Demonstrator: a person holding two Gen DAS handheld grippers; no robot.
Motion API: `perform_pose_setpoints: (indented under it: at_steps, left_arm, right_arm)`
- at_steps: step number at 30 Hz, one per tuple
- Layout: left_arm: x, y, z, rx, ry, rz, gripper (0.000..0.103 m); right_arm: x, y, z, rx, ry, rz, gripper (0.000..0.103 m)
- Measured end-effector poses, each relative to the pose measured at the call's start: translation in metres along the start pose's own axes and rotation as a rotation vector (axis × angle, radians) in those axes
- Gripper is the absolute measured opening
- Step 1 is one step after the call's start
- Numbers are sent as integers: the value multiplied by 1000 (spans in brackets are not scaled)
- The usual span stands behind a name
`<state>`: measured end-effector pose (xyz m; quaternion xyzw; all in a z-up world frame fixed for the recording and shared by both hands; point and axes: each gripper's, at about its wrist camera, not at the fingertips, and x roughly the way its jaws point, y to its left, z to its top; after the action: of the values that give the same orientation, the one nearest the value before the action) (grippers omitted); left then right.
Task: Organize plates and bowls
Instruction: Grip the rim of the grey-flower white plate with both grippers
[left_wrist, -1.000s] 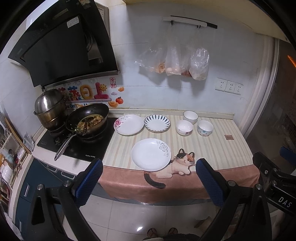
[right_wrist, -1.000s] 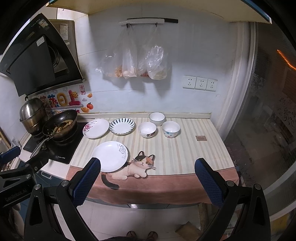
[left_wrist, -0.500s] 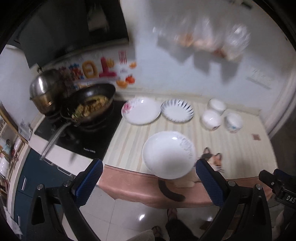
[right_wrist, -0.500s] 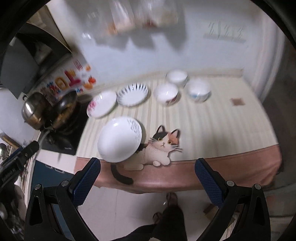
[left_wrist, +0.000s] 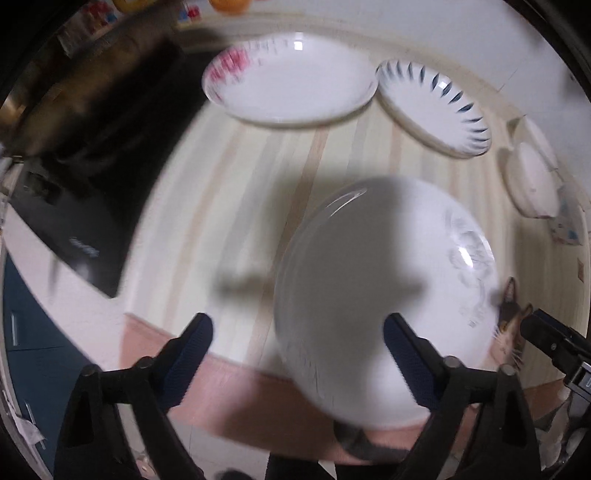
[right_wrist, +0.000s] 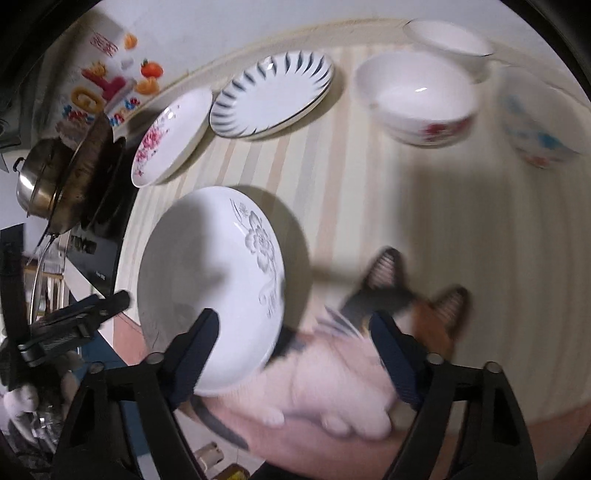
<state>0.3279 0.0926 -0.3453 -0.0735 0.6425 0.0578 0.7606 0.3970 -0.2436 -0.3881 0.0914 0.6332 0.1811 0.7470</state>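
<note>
A white plate with a grey flower lies at the counter's front edge. My left gripper is open and empty just above its near-left rim. My right gripper is open and empty over the plate's right rim and a cat figure. Behind lie a pink-flower plate and a blue-striped plate. Three bowls stand at the right: a red-flower one, a plain white one and a blue-pattern one.
A black hob with a wok and a steel pot is at the left. The striped counter ends in a pink front edge. The wall is close behind the dishes.
Both grippers have moved down and forward, close over the counter. The grey-flower plate now fills the views. Both stay open and nothing has been taken hold of.
</note>
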Motion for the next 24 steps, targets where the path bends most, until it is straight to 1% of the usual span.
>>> perform_pose_setpoints:
  at_steps: [1, 3, 4, 5, 6, 7, 9, 11, 15, 20, 21, 24]
  left_arm:
    - [10, 0, 4, 2, 21, -11, 77]
    - [21, 0, 9, 8, 48, -13, 71]
    - [26, -1, 11, 14, 58, -20, 68]
    - [29, -1, 13, 14, 62, -22, 65]
    - [32, -1, 13, 15, 71, -26, 61]
    - [33, -1, 14, 14, 74, -36, 56]
    - [34, -1, 13, 14, 77, -46, 51]
    - [33, -3, 12, 24, 73, -39, 50]
    - [30, -3, 7, 33, 67, -25, 50]
    - [23, -7, 5, 31, 75, -35, 50]
    - [26, -6, 10, 32, 74, -37, 50]
    - [15, -15, 7, 45, 60, -41, 50]
  right_arm:
    - [13, 1, 8, -3, 22, 11, 78]
    - [31, 4, 18, 1, 62, 38, 67]
    - [43, 5, 23, 5, 88, 53, 65]
    - [49, 8, 26, 6, 99, 60, 61]
    - [56, 9, 29, 4, 116, 70, 54]
    - [60, 11, 31, 0, 127, 77, 50]
    - [70, 17, 34, -13, 147, 91, 36]
    - [76, 21, 35, -24, 162, 102, 29]
    - [76, 26, 33, -42, 156, 83, 29]
    - [72, 21, 29, -33, 155, 81, 29]
    - [71, 20, 29, -30, 156, 80, 29]
    - [65, 18, 27, -31, 148, 74, 29]
